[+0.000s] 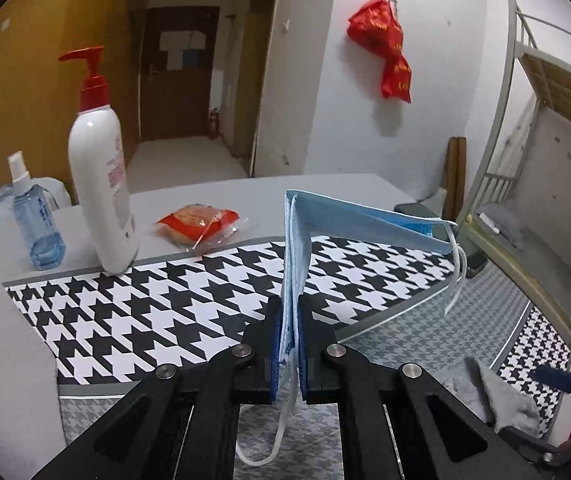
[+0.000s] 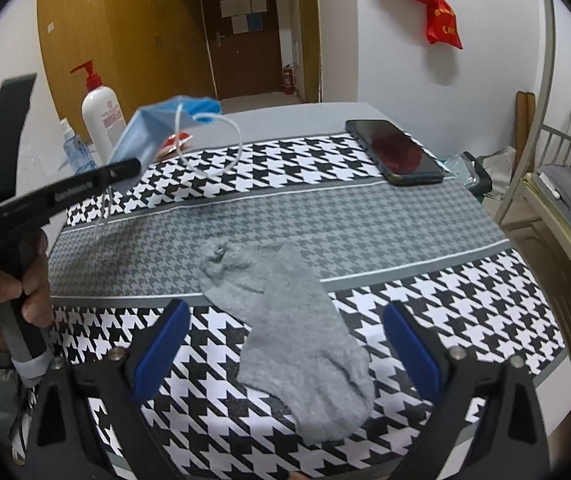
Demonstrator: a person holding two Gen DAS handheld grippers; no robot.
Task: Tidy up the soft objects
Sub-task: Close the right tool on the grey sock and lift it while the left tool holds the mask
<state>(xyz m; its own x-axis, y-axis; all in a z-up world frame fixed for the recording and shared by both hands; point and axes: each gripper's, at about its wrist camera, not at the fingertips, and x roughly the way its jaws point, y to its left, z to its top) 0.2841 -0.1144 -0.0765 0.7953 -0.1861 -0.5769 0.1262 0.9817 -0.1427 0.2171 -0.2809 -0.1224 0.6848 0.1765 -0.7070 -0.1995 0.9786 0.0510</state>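
A blue face mask (image 1: 349, 220) is pinched upright between the blue pads of my left gripper (image 1: 289, 312), which is shut on it. The mask hangs above the table, folded, with its white ear loops dangling. The right wrist view shows the same mask (image 2: 153, 128) held up at the left by the left gripper (image 2: 133, 166). A grey sock (image 2: 297, 320) lies flat on the houndstooth cloth (image 2: 465, 292). My right gripper (image 2: 285, 309) hovers over the sock with its jaws wide apart, and neither pad presses on it. The sock (image 1: 497, 396) also appears low at the right of the left wrist view.
A white pump bottle (image 1: 101, 184), a blue spray bottle (image 1: 37, 224) and a red snack packet (image 1: 197, 224) stand at the back left of the table. A dark phone (image 2: 397, 152) lies at the back right. A bunk bed frame (image 2: 545, 184) runs along the table's right side.
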